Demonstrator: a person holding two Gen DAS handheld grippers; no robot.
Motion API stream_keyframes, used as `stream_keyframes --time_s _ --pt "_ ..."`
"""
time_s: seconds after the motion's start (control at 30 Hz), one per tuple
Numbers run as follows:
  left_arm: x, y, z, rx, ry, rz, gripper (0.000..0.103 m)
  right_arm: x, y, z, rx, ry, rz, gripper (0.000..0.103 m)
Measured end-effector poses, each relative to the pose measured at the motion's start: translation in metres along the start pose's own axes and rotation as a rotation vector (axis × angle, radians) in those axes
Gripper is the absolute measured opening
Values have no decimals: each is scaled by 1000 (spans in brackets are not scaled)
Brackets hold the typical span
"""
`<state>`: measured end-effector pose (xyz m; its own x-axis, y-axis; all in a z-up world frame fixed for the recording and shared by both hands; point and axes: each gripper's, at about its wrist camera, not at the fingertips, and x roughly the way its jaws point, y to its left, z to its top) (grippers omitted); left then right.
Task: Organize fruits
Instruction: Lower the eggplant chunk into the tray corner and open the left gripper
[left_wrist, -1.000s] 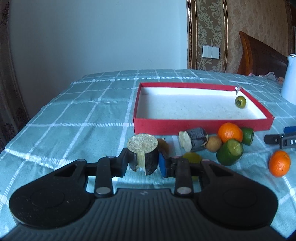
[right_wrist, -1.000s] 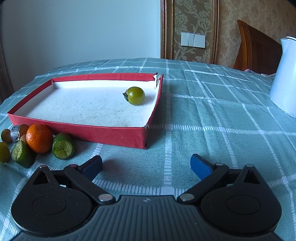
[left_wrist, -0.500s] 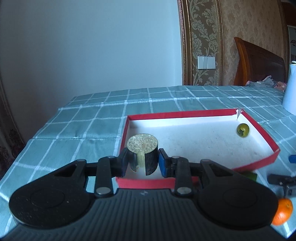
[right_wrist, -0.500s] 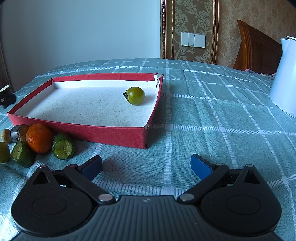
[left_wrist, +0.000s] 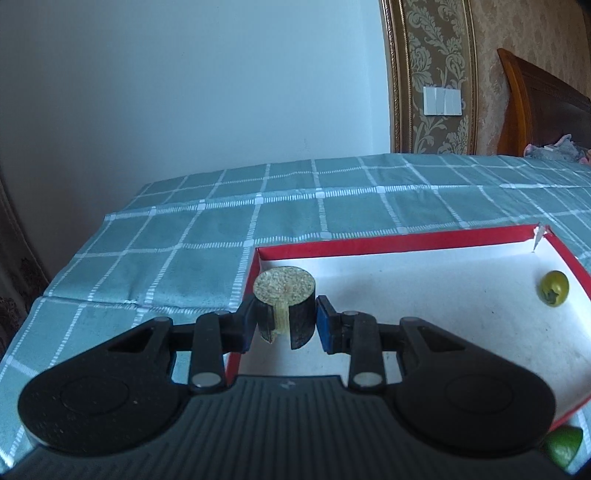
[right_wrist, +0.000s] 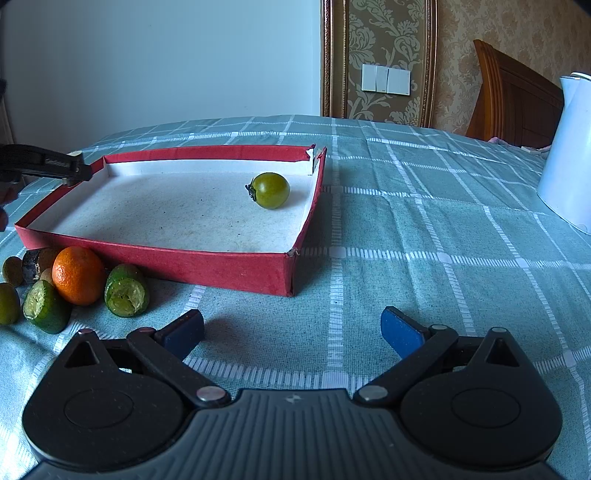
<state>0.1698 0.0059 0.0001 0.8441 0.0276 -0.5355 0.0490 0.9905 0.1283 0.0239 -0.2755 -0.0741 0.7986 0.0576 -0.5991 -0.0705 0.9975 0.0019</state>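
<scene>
Our left gripper (left_wrist: 284, 328) pinches the dark cut fruit piece (left_wrist: 284, 304) over the red box's (left_wrist: 406, 242) near-left corner; we should lower before releasing. Right gripper (right_wrist: 291, 328) stands spread, empty.

We see the left hand-held gripper (left_wrist: 284, 326) clamping a dark cut fruit chunk (left_wrist: 285, 301), pale cut face up, over the near-left corner of the red box (left_wrist: 402, 240). Green tomato (left_wrist: 554, 287) lies by the box's right wall.
</scene>
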Motion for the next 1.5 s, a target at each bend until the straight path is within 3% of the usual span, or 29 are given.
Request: stream_keyframes --time_s 0.23,0.7,0.8,0.87,1.0,1.07,1.37,1.5 --pt "28 0 3 -12 66 -2 30 0 0 0 0 0 0 103" --pt "36 -5 1 14 86 1 33 0 0 0 1 0 1 103" --pt "33 -7 1 27 82 -10 43 0 0 0 1 0 1 103" --pt "27 -11 1 49 56 6 55 0 0 0 1 0 0 103" --pt "11 -18 1 95 4 34 66 -1 0 0 1 0 0 103" --pt "2 -21 0 119 -29 63 76 0 0 0 1 0 0 103" --pt "-32 -16 -8 120 -55 76 77 0 -1 0 1 0 1 103" --pt "-63 -7 -15 82 -85 47 78 0 -1 0 1 0 1 103"
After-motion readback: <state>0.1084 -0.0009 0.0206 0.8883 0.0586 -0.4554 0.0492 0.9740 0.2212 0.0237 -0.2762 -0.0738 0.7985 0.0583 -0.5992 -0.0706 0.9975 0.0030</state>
